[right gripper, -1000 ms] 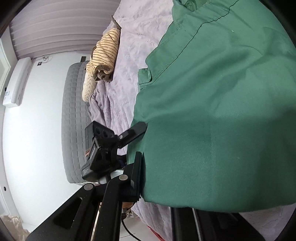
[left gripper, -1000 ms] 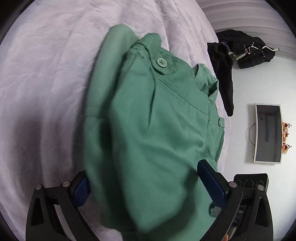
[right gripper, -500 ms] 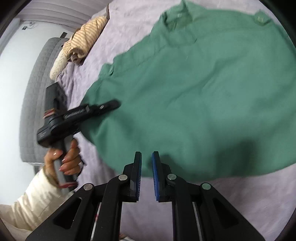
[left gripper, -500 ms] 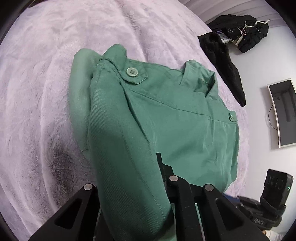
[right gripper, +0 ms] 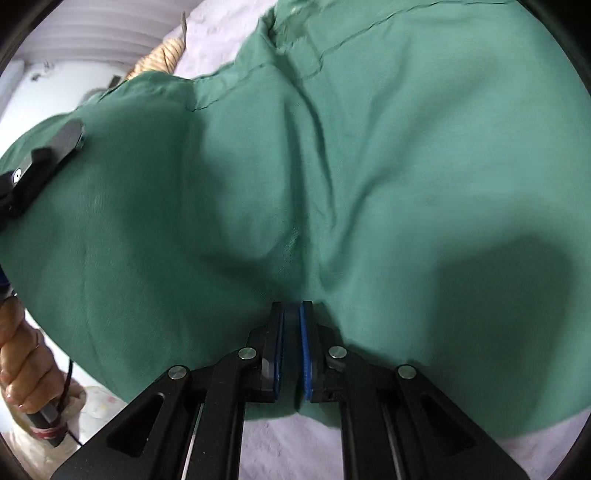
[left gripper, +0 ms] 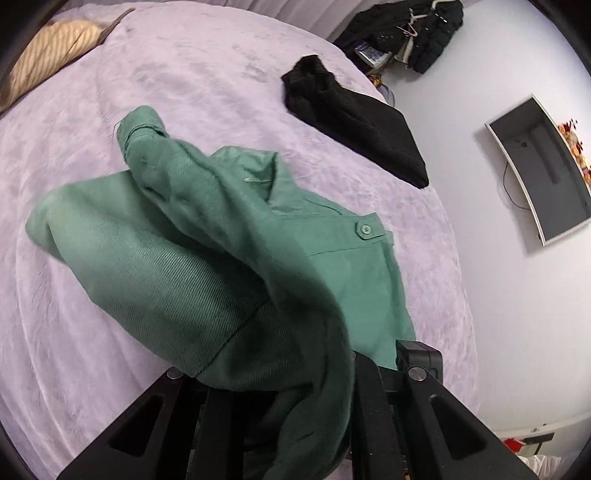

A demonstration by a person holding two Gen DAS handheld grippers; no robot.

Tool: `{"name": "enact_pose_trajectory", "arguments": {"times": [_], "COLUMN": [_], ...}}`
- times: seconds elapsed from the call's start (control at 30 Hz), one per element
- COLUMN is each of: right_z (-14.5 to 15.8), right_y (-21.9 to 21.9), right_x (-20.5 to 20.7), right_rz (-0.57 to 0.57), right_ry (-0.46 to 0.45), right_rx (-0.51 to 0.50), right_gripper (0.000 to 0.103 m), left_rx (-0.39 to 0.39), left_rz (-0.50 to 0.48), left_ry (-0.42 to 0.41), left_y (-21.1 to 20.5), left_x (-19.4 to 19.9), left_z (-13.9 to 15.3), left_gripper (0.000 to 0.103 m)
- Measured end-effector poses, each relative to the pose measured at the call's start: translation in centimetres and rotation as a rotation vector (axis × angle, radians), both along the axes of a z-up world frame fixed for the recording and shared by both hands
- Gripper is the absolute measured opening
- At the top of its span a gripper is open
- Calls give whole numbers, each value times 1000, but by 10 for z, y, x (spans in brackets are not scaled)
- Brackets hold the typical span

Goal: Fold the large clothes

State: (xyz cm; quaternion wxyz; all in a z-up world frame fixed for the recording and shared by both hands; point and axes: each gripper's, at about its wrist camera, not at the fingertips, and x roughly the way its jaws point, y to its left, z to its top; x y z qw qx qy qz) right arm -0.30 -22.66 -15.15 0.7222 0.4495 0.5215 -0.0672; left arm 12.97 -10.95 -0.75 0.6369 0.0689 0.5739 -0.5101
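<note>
A large green jacket (left gripper: 343, 269) lies on the lilac bedspread (left gripper: 184, 74). My left gripper (left gripper: 273, 373) is shut on one side of it. That bunched cloth is lifted off the bed and drapes over the fingers, hiding their tips. In the right wrist view the jacket (right gripper: 406, 166) fills the frame. My right gripper (right gripper: 293, 308) stands at its near hem, jaws closing on a pinch of cloth, and creases run out from the tips. The left gripper's finger (right gripper: 55, 147) shows over the cloth at far left, with the person's hand (right gripper: 22, 369) on its handle.
A black folded garment (left gripper: 354, 118) lies on the far right of the bed. A striped beige cloth (left gripper: 48, 48) sits at the far left corner. Dark clothes (left gripper: 413, 33) are piled beyond the bed. A flat screen (left gripper: 539, 166) hangs on the white wall.
My left gripper went from wide open around the jacket's side to shut on it, then rose and carried the cloth across. My right gripper came off the hem, then moved forward onto it.
</note>
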Motion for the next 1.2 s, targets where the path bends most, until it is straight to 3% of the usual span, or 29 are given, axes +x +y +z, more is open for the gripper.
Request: {"name": "enact_pose_trajectory", "arguments": {"times": [0.13, 0.23, 0.37, 0.47, 0.6, 0.63, 0.7, 0.87, 0.9, 0.93, 1.0, 1.07, 1.1, 1.2], "right_z": [34, 48, 35, 16, 6, 5, 6, 8, 9, 10, 12, 19, 24, 40], "right_y": [-44, -78, -113, -125, -135, -137, -137, -146, -148, -151, -154, -164, -170, -187], "right_x": [-50, -91, -129, -148, -166, -168, -171, -170, -172, -174, -181, -193, -199, -217], "right_rz": [-104, -181, -267, -301, -328, -330, -331, -329, -332, -338, -356, -387, -406, -463], "right_ry": [-70, -92, -60, -34, -67, -72, -76, -72, -67, -65, -60, -75, -95, -130], "right_rx": [-47, -76, -51, -1, 52, 58, 62, 49, 44, 40, 35, 33, 33, 15], "right_gripper": [10, 10, 12, 12, 12, 12, 12, 12, 12, 12, 21, 58, 63, 64], "left_rx": [24, 53, 192, 250, 225, 219, 191, 123, 117, 110, 92, 98, 112, 179], "left_rz": [-113, -196, -258, -272, -271, -275, -274, -282, -276, -264, -227, -164, -130, -26], "left_ry": [-84, -113, -207, -312, -353, -373, -413, -399, -406, -414, -415, -418, -417, -425], "left_y": [-58, -107, -155, -163, -159, -159, -159, -155, -156, -152, -143, -128, -126, -98], "left_x": [-48, -92, -140, -159, -169, -172, -177, -180, -178, -176, -169, -152, -140, -107], "left_z": [5, -13, -60, -76, -70, -67, -60, -40, -35, -30, -17, -10, -12, -18], "left_gripper": [14, 14, 14, 15, 41, 66, 93, 93, 103, 103, 103, 103, 103, 103]}}
